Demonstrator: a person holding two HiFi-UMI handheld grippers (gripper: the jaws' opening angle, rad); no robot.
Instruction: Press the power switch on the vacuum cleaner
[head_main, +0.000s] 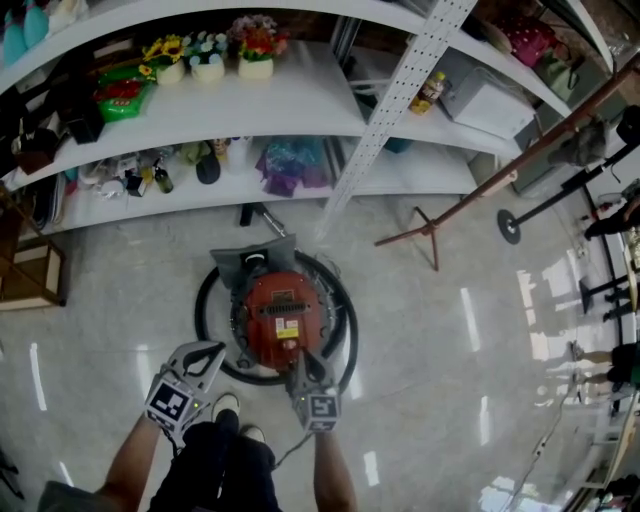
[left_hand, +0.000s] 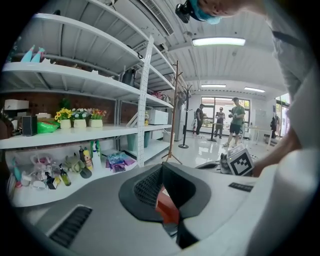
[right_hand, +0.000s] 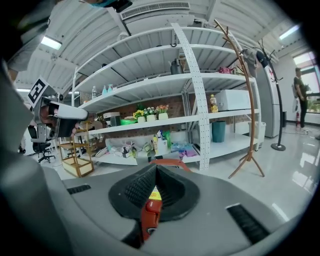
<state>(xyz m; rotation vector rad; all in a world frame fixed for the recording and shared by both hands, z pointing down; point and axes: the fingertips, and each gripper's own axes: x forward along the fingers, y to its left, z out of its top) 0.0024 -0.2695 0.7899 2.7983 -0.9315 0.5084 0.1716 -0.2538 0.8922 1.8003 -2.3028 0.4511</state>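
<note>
1. the red canister vacuum cleaner (head_main: 278, 310) sits on the glossy floor (head_main: 450, 330), near the person's feet and in front of the white shelving (head_main: 300, 95). its black hose (head_main: 205, 300) curls in a ring around it.
2. the right claw (head_main: 299, 358) points steeply down. its tip is over the near edge of the vacuum cleaner's red body, touching it or just above it; the head view does not settle which.
3. the right forearm (head_main: 335, 475) reaches straight forward from the near edge of the head view, with the marker cube (head_main: 322, 408) facing up.
4. in the right gripper view the right claw's (right_hand: 156, 167) jaws meet at the tips with nothing clamped. red plastic and a yellow label show through the slit behind them.
5. the left claw (head_main: 210, 350) hangs just left of the vacuum cleaner, above the hose ring, angled forward and slightly right.
6. the left forearm (head_main: 130, 465) comes in from the near left.
7. in the left gripper view the left claw's (left_hand: 161, 166) jaws are together at the tips and hold nothing. a sliver of the red body shows through the gap.
8. i cannot pick out the power switch in any view.
9. far along the shelving stand small flower pots (head_main: 208, 60), and a wooden coat stand (head_main: 430, 235) rises to the right.
</note>
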